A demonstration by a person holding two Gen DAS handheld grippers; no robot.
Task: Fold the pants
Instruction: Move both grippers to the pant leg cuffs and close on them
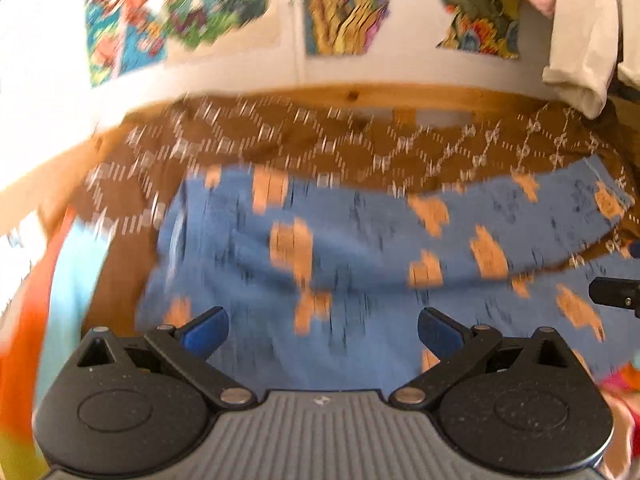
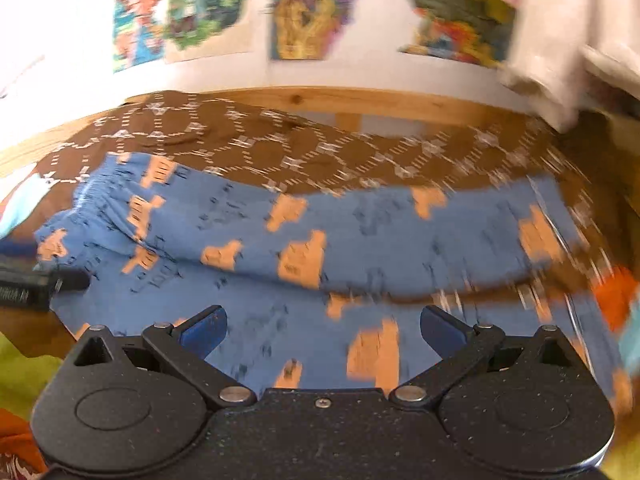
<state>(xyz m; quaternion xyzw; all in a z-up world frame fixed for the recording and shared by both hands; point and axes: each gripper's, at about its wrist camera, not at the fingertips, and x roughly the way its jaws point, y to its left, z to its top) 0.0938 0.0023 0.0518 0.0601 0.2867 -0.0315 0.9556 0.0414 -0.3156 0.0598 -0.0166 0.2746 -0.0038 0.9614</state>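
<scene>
Blue pants (image 1: 360, 240) with orange patches lie spread on a brown patterned bedcover (image 1: 280, 140); they also show in the right wrist view (image 2: 380, 232), with the gathered waistband (image 2: 92, 204) at the left. My left gripper (image 1: 323, 330) is open and empty, just above the blue fabric. My right gripper (image 2: 323, 328) is open and empty over the near part of the pants. The right gripper's tip shows at the right edge of the left wrist view (image 1: 614, 294). The left gripper shows at the left edge of the right wrist view (image 2: 36, 284), beside the waistband. Both views are motion-blurred.
A wooden bed frame (image 1: 360, 96) runs behind the bedcover, below a white wall with colourful posters (image 1: 180, 4). Beige and pink cloths (image 1: 580, 40) hang at the upper right. Orange and light-blue fabric (image 1: 48, 280) lies at the left; yellow-green fabric (image 2: 20, 368) is at the near left.
</scene>
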